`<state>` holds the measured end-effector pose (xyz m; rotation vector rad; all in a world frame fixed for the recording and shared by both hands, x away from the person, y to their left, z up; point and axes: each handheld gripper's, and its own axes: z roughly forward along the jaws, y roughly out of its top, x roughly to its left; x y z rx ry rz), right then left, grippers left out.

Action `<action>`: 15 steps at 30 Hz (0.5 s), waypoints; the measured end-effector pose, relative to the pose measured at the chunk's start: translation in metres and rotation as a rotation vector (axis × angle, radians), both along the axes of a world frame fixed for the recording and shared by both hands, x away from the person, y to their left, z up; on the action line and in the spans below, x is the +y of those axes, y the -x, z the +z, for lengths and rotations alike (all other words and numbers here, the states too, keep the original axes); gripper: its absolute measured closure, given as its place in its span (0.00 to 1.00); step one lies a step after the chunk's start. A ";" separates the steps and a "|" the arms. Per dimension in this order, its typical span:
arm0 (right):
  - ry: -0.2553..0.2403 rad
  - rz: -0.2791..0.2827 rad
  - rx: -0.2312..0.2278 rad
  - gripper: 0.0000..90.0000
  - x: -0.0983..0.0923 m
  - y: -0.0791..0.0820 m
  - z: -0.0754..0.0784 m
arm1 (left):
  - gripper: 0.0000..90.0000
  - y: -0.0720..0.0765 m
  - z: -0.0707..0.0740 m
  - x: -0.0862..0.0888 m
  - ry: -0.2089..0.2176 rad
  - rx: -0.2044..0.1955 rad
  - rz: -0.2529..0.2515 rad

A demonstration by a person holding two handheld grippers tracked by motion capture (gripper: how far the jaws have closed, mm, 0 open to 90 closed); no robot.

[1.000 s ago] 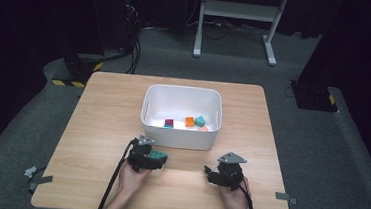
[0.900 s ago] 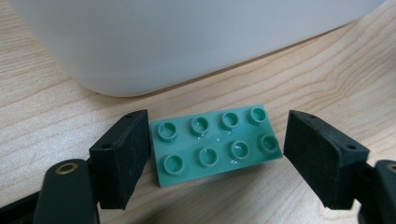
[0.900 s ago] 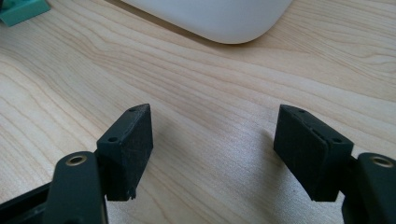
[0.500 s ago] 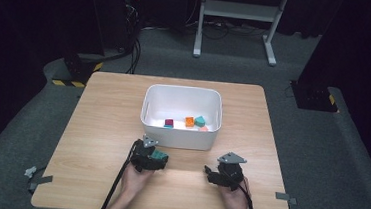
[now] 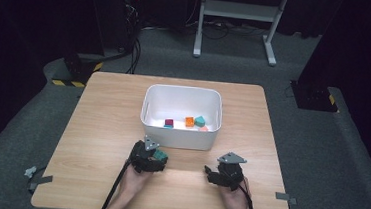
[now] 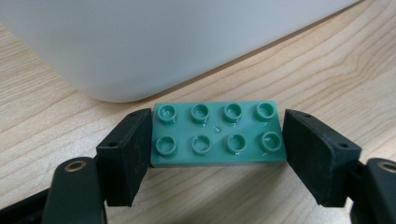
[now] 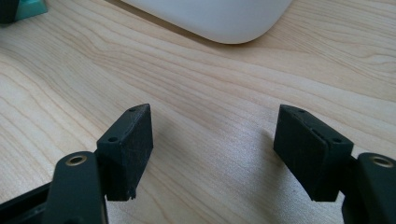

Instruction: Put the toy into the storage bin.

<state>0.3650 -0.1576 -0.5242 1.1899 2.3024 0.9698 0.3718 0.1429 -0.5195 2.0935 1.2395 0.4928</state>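
A green eight-stud brick (image 6: 217, 135) lies flat on the wooden table (image 5: 101, 128), just in front of the white bin (image 6: 163, 42). My left gripper (image 6: 218, 140) is shut on the brick, one pad against each short end. In the high view the left gripper (image 5: 156, 157) sits at the bin's near left corner with the green brick (image 5: 160, 155) at its tip. My right gripper (image 7: 215, 140) stands open, low over bare wood with nothing between its jaws. In the high view the right gripper (image 5: 211, 174) is right of the left one, near the front edge.
The white bin (image 5: 183, 89) at mid-table holds a purple brick (image 5: 169, 123), an orange brick (image 5: 189, 121), a teal brick (image 5: 200, 120) and a pink piece (image 5: 204, 129). A rounded bin corner (image 7: 210, 18) lies ahead of the right gripper. Dark floor surrounds the table.
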 end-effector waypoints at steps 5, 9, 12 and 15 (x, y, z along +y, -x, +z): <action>0.000 0.000 0.000 0.31 0.000 0.000 0.000 | 0.30 0.003 0.000 0.003 -0.009 -0.003 -0.013; 0.000 0.000 0.000 0.31 0.000 0.000 0.000 | 0.30 0.004 0.000 0.005 -0.008 -0.004 -0.024; 0.000 0.000 0.000 0.31 0.000 0.000 0.000 | 0.30 0.004 0.000 0.005 -0.007 -0.007 -0.023; 0.000 0.000 0.000 0.31 0.000 0.000 0.000 | 0.30 0.005 -0.001 0.006 -0.004 -0.010 -0.030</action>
